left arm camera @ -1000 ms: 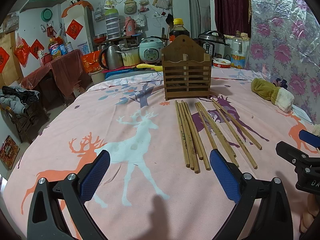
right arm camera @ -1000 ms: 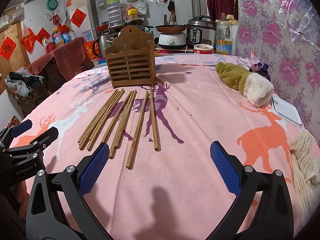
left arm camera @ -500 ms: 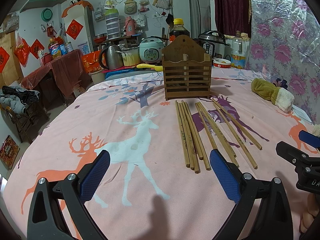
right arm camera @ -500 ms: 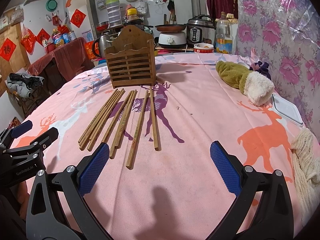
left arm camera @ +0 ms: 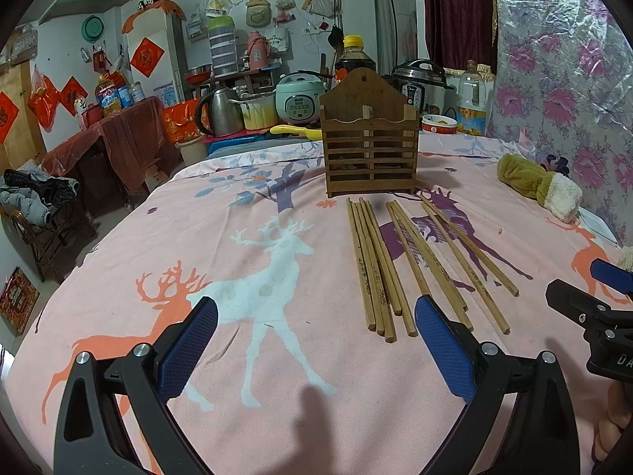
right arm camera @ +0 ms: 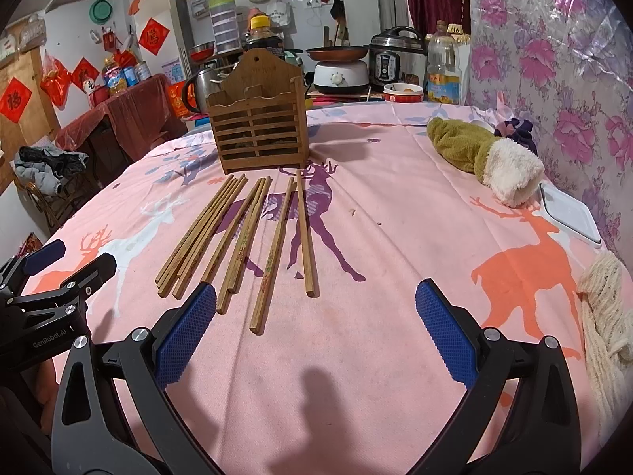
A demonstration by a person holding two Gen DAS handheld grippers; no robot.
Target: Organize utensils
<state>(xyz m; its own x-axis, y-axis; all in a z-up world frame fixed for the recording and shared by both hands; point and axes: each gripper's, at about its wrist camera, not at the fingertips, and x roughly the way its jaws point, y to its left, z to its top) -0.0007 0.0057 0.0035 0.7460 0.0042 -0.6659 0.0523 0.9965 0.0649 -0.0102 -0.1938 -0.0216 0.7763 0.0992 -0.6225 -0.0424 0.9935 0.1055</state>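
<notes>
Several wooden chopsticks [left arm camera: 379, 269] [right arm camera: 237, 233] lie side by side on the pink deer-print tablecloth [left arm camera: 237, 277], their far ends near a slatted wooden utensil holder [left arm camera: 370, 146] [right arm camera: 261, 126] that stands upright. My left gripper [left arm camera: 316, 344] is open above the cloth, its right pad near the chopsticks' near ends, nothing between the fingers. My right gripper [right arm camera: 316, 336] is also open and empty, just short of the chopsticks' near ends. Each gripper shows at the edge of the other's view: the right gripper [left arm camera: 593, 312] and the left gripper [right arm camera: 51, 281].
A green and white plush item [right arm camera: 482, 154] [left arm camera: 542, 186] lies at the right of the table. A white flat tray [right arm camera: 569, 213] and cream yarn [right arm camera: 605, 308] sit by the right edge. Cookers, a kettle [left arm camera: 217, 111] and bottles stand behind the table.
</notes>
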